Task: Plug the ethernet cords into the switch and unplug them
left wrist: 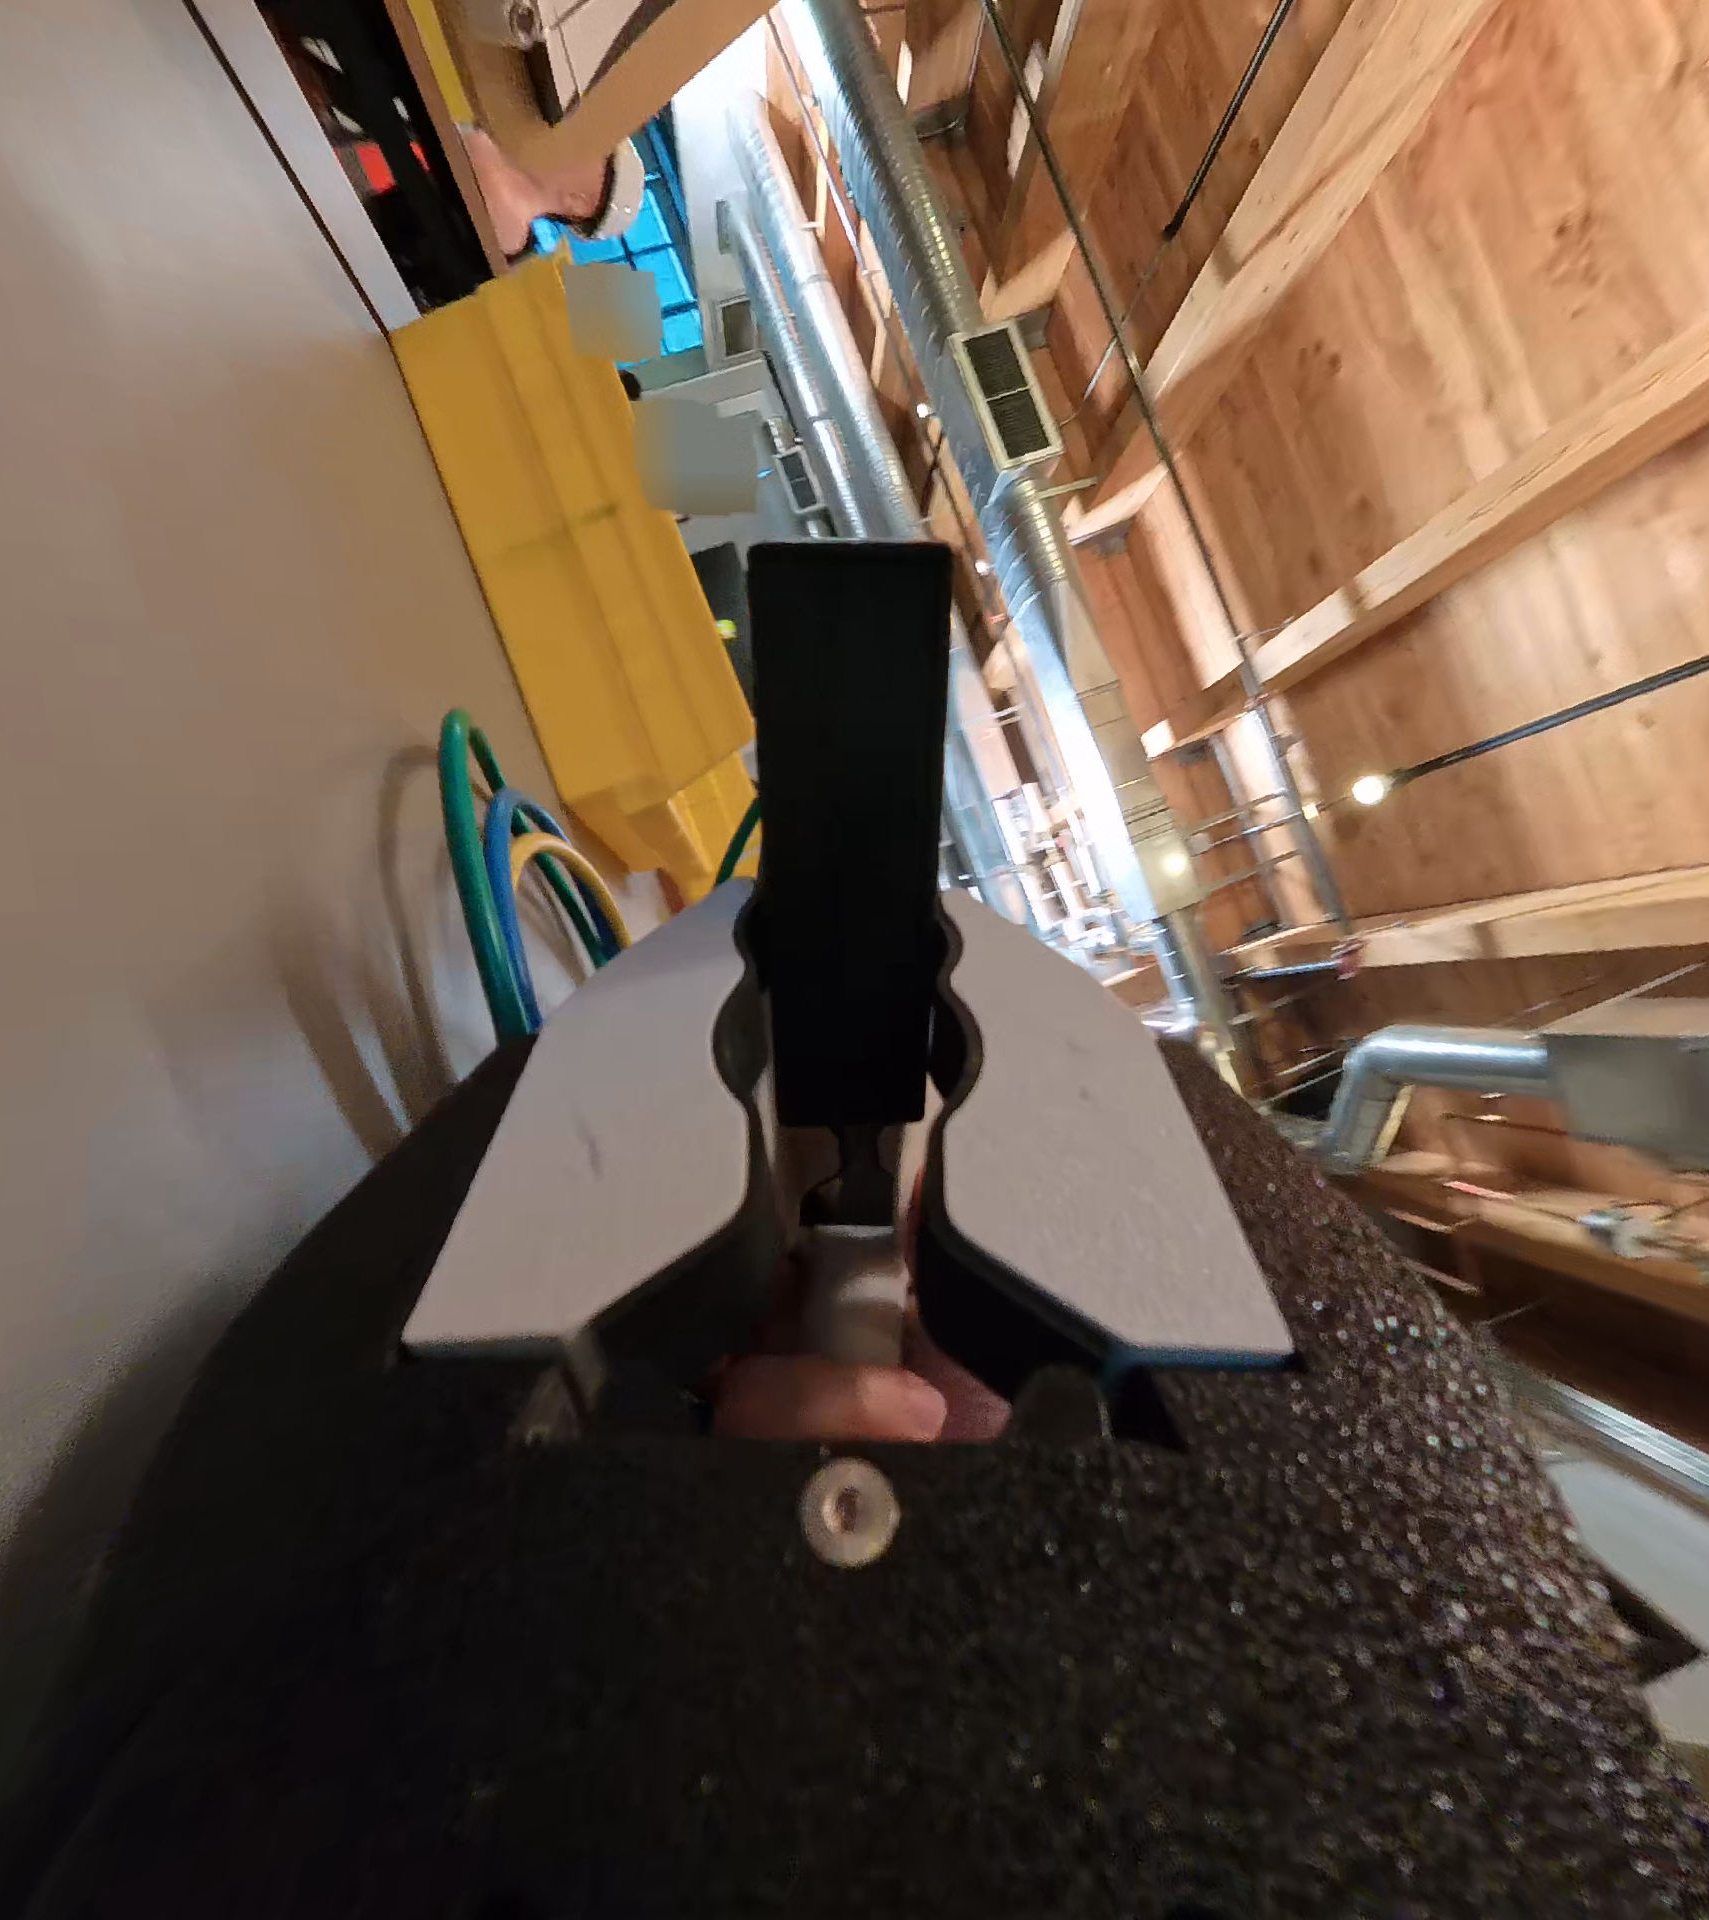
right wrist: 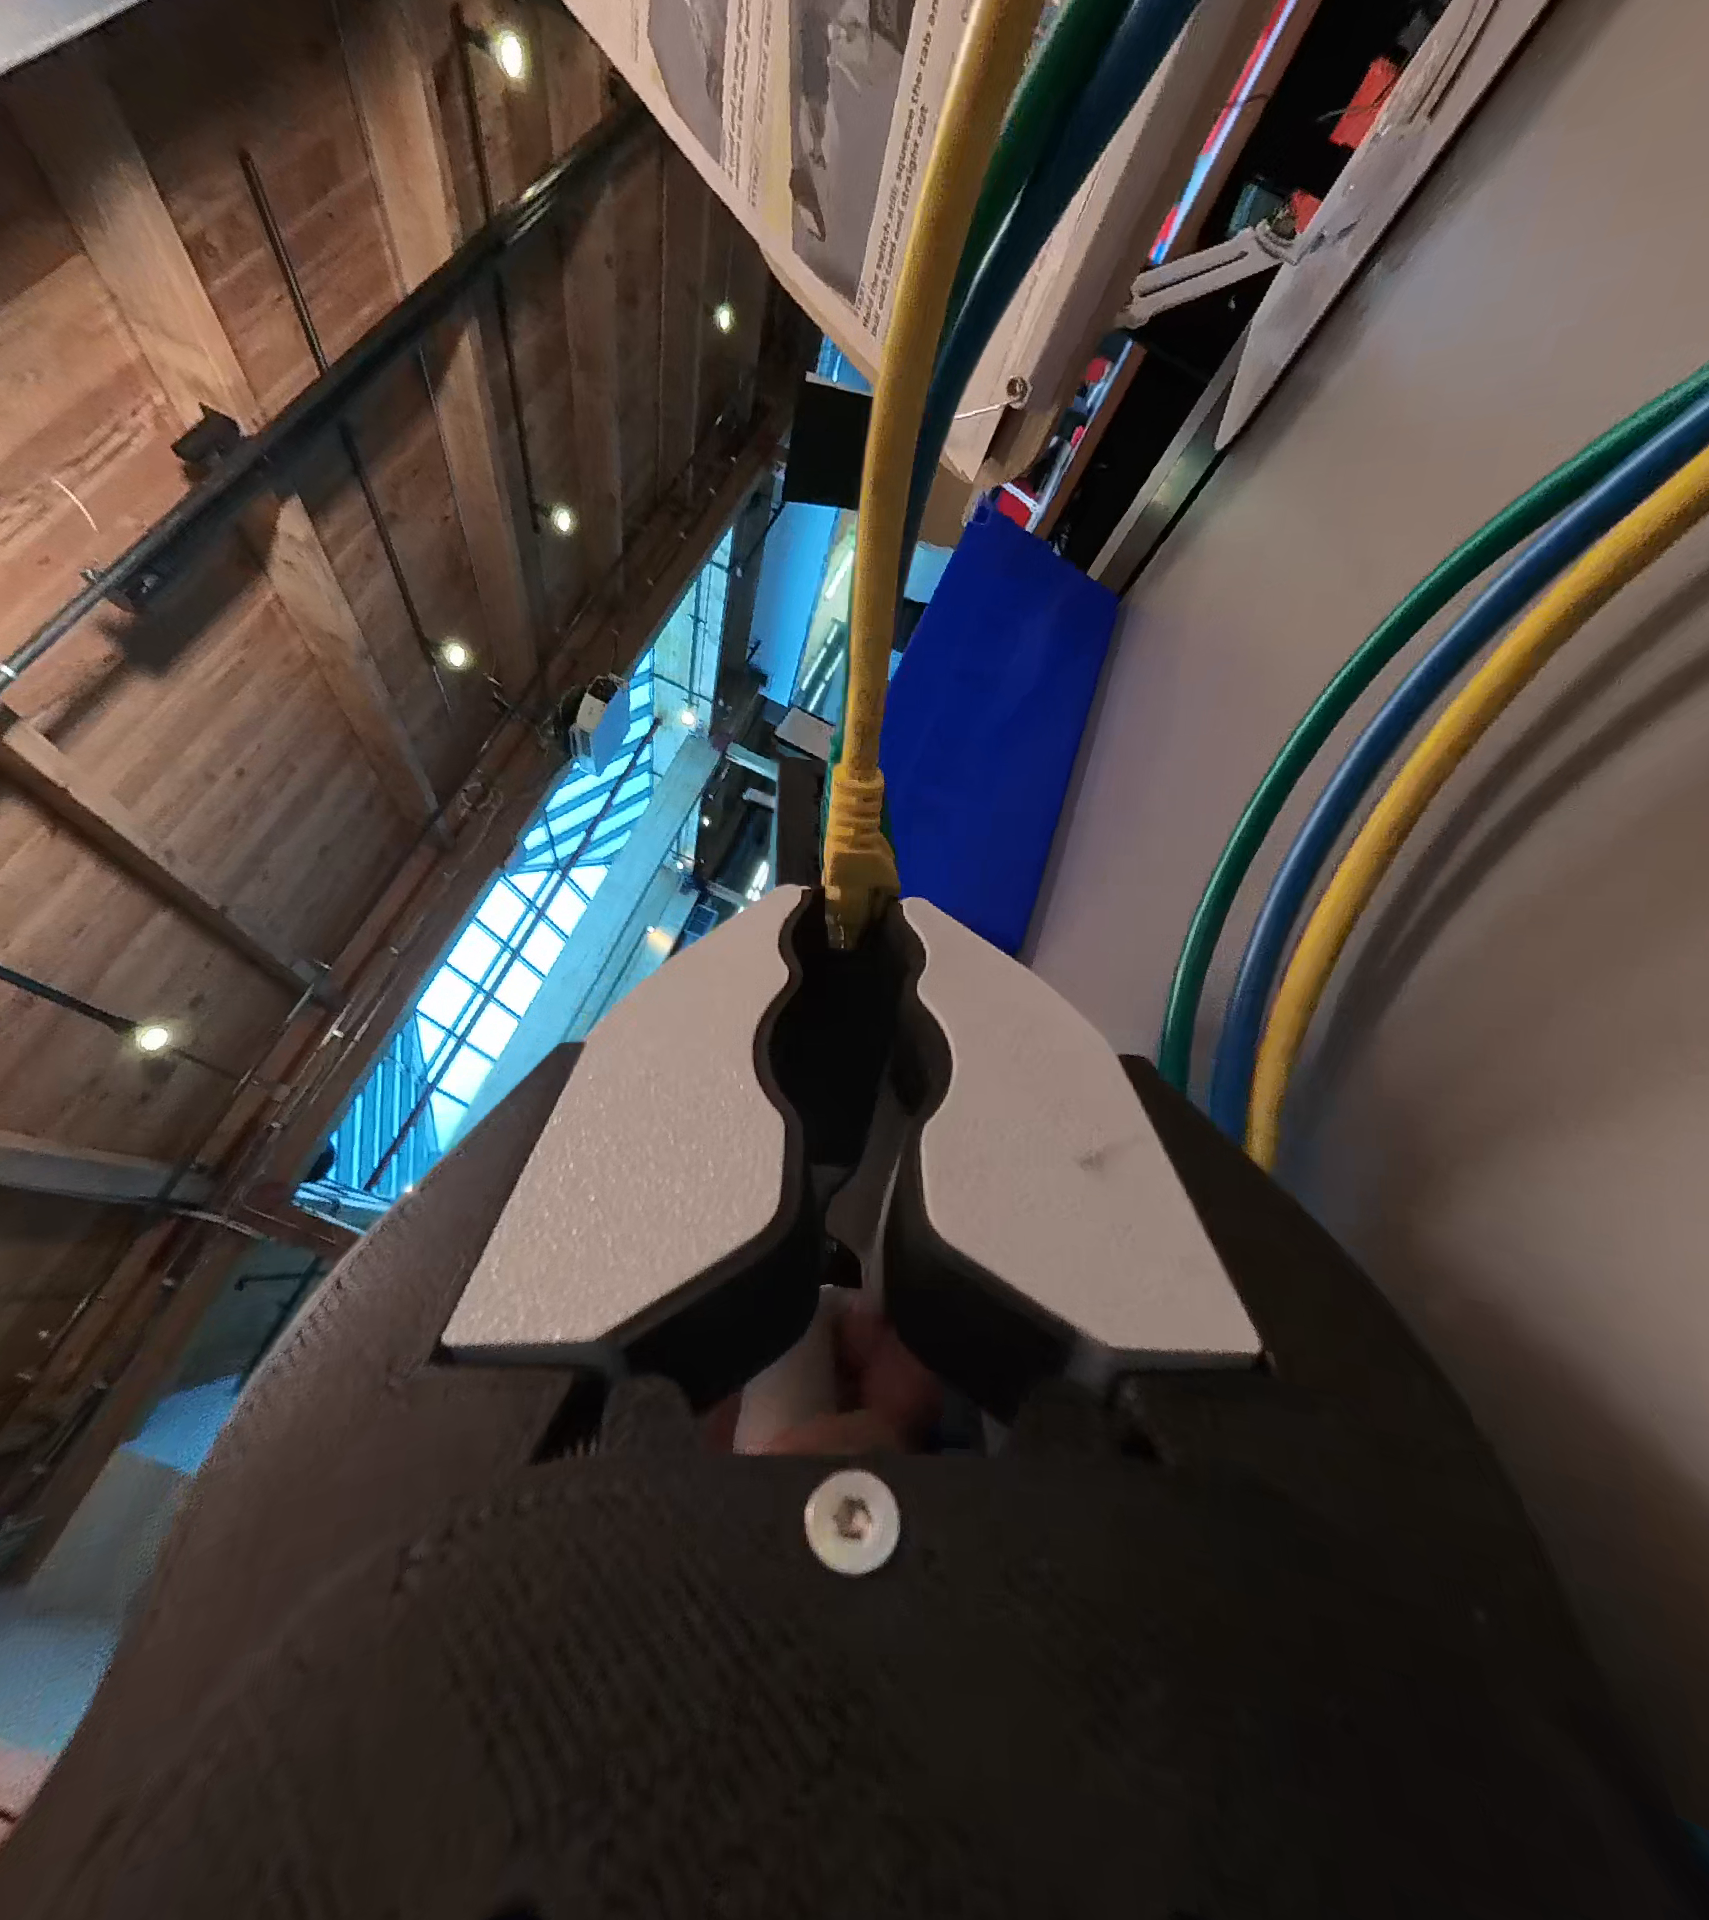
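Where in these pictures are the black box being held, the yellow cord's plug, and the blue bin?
black box [left wrist: 845,748], left wrist view, on its flat dark face above the fingers.
yellow cord's plug [right wrist: 858,831], right wrist view, on its ribbed boot.
blue bin [right wrist: 995,727], right wrist view, on its side wall.

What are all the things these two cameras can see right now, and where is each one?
Black switch: one, black, held edge-on between the left gripper's fingers.
Yellow cord: one, its plug end pinched in the right gripper, running up and away.
Green cord: one, curving over the table beside the blue one.
Blue cord: one, between the green and yellow curves.
Table: one, pale beige, under the cords.
Yellow bin: one, at the table's far edge.
Blue bin: one, past the right gripper.
Printed sheets: a few, white, top of the right view.
Left gripper: grey fingers, shut on the switch.
Right gripper: grey fingers, shut on the plug.
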A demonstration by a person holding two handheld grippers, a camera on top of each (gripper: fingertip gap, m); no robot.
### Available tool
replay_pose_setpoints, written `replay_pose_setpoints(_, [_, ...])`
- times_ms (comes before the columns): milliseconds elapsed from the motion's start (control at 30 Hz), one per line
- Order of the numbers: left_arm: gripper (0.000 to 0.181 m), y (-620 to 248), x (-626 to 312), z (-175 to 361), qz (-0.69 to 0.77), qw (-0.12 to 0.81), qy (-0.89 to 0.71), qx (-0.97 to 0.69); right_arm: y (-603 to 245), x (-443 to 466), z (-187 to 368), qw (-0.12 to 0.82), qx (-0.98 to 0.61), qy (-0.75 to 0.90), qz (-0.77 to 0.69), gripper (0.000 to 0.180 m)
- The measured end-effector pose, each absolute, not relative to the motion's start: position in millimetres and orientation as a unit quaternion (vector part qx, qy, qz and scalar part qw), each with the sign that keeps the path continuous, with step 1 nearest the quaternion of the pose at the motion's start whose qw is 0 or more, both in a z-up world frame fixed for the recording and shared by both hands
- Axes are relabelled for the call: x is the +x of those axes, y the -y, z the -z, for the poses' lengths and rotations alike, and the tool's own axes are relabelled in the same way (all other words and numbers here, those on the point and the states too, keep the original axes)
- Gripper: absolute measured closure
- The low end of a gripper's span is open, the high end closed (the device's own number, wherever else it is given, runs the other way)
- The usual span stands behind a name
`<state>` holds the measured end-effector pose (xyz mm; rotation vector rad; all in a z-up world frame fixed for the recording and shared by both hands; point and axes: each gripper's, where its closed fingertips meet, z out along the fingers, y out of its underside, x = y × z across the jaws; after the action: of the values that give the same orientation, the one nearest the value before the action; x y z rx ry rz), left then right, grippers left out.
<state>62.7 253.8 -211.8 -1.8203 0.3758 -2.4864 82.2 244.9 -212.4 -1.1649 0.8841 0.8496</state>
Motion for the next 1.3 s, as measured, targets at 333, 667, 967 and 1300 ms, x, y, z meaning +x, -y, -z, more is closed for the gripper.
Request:
replay_pose_setpoints(333, [0.154, -256, 62, 207, 0.79, 0.068, -0.173, -0.585, -245, 81, 211, 0.664, -0.558, -0.348, -0.355, 0.17])
replay_pose_setpoints(667, [0.154, -283, 46, 179, 0.814, 0.099, -0.157, -0.551, -211, 98, 168, 0.69, -0.619, -0.253, -0.279, 0.172])
replay_pose_setpoints(967, [0.154, -309, 35, 181, 0.81, 0.121, -0.13, -0.559, -172, 118, 90, 0.628, -0.77, -0.022, -0.107, 0.179])
replay_pose_setpoints(1300, [0.154, -315, 34, 191, 0.793, 0.13, -0.14, -0.578, -128, 201, 194, 0.37, -0.927, 0.026, 0.055, 0.161])
